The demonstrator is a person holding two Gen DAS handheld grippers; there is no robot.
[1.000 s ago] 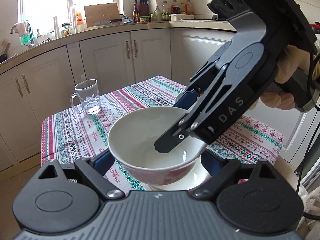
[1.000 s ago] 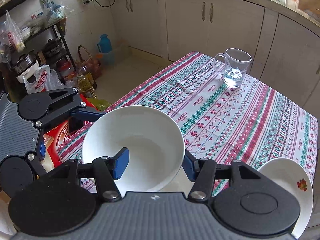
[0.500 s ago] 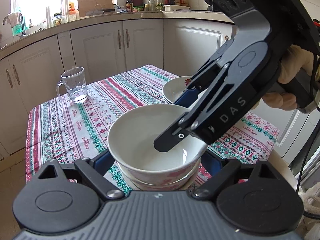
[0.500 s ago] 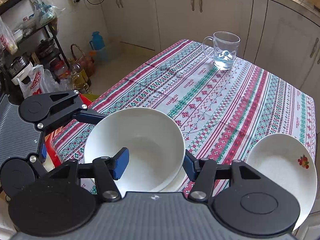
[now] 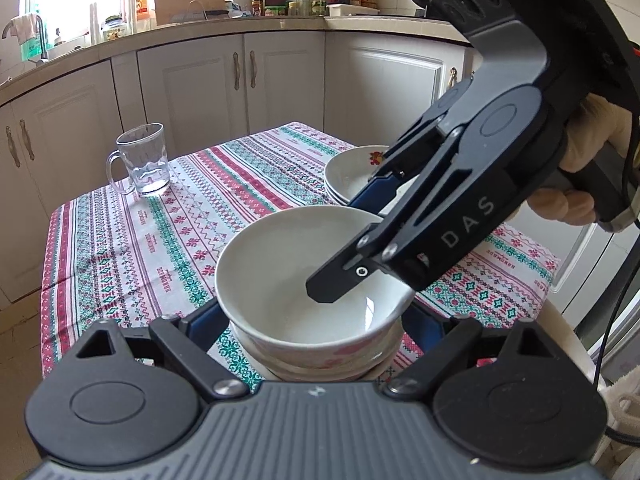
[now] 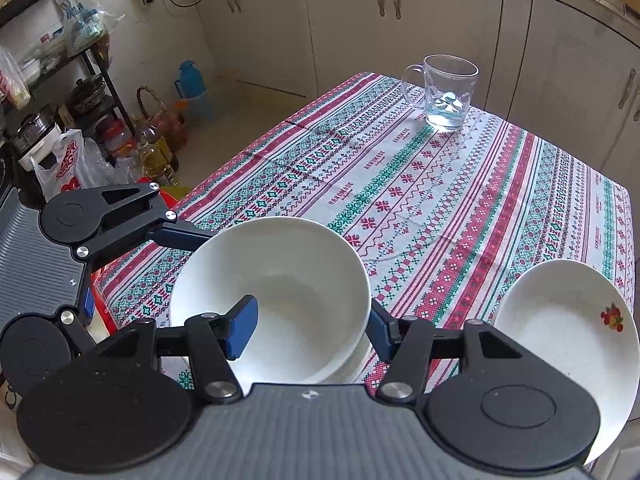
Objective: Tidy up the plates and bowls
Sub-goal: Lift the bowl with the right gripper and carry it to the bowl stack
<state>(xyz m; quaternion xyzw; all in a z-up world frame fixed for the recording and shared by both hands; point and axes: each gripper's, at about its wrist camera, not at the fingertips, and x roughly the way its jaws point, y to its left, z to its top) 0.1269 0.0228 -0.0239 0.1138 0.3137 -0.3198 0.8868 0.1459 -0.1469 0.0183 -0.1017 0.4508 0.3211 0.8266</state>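
Bowl (image 5: 304,280), white, nested on stacked dishes at near table edge; left gripper (image 5: 316,324) clasps its outer wall on both sides, right gripper (image 6: 308,320) pinches its rim, one pad inside. Flowered plate (image 6: 560,320) beside it. Glass mug (image 6: 446,92) on far tablecloth (image 6: 420,184).

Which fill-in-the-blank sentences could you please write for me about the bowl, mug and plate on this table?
1. One finger of the right gripper is inside the white bowl; the other is ____ it.
2. The glass mug stands ____ on the tablecloth.
3. The plate bears a small fruit print near its ____.

Missing words: outside; upright; rim.
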